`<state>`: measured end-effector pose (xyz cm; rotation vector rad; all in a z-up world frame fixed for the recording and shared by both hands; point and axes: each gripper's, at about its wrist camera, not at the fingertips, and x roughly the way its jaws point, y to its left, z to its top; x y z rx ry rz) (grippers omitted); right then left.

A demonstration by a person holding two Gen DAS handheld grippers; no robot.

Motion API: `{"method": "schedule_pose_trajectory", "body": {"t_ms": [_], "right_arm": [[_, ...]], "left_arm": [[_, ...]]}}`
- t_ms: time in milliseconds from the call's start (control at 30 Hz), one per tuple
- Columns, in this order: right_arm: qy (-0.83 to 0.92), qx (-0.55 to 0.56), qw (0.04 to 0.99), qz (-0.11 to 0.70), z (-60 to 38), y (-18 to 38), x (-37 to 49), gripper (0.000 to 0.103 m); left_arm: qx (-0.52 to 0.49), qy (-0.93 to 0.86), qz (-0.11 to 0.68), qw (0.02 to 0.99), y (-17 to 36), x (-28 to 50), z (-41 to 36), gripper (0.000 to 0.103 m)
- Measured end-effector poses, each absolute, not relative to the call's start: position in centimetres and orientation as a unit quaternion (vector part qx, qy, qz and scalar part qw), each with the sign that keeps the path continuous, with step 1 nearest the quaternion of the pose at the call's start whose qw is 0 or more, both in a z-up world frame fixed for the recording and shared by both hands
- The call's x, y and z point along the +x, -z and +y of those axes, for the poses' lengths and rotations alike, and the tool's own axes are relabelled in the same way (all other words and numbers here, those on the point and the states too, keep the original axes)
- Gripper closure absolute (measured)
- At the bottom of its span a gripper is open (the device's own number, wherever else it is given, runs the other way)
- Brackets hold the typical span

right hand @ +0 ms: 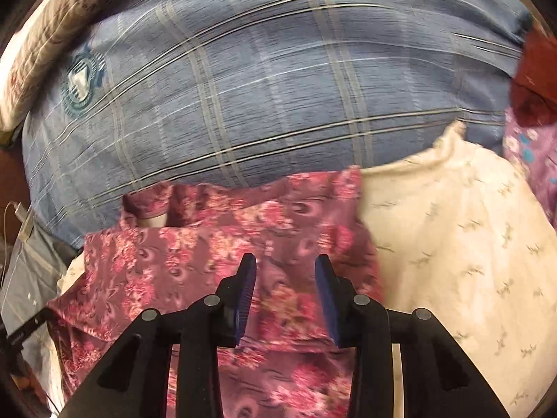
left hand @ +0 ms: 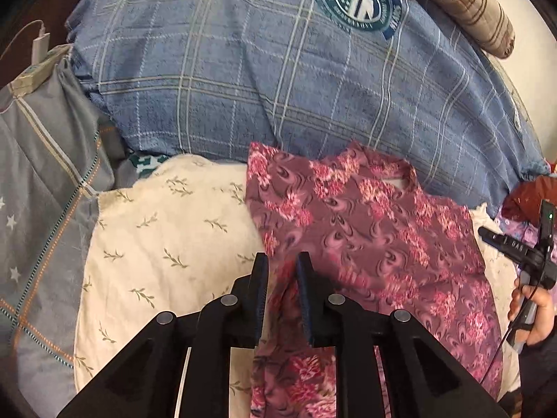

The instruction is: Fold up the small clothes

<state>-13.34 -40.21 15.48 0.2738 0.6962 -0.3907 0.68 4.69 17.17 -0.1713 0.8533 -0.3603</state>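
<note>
Nearest the left wrist camera, the left gripper (left hand: 282, 261) has its two black fingers drawn close together, with a fold of the pink floral garment (left hand: 376, 240) passing between them; the cloth appears pinched there, though the contact itself is partly hidden. In the right wrist view, the right gripper (right hand: 285, 264) hovers over the same floral garment (right hand: 216, 254) with its jaws parted and nothing between them; this view is blurred. The garment, mauve with pink flowers, lies spread on a cream pillow with a leaf-sprig print (left hand: 167, 240); its neckline points away from both cameras. At the right edge of the left view, a hand (left hand: 534, 317) grips a black handle (left hand: 515, 247) carrying a green light. Left of the cream pillow lies grey bedding with stars and stripes (left hand: 41, 181); beyond it sits a white charger block (left hand: 41, 43). Farthest back, a large blue plaid pillow with a round teal emblem (left hand: 264, 80) fills the view; a beige striped bolster (left hand: 463, 0) lies behind it.
</note>
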Motion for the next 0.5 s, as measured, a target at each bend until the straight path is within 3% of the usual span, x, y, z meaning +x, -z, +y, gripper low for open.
{"method": "schedule_pose_trajectory", "body": {"t_ms": [267, 500], "right_arm": [[0.175, 0.131, 0.884, 0.414, -40.5, -10.8, -10.1, 0.068], [0.155, 0.122, 0.900, 0.390, -37.9, -12.6, -9.9, 0.066]], "left_arm": [[-0.096, 0.142, 0.431, 0.886, -16.8, 0.3, 6.6, 0.086], [-0.079, 0.204, 0.434, 0.874, -18.2, 3.8, 1.4, 0.083]]}}
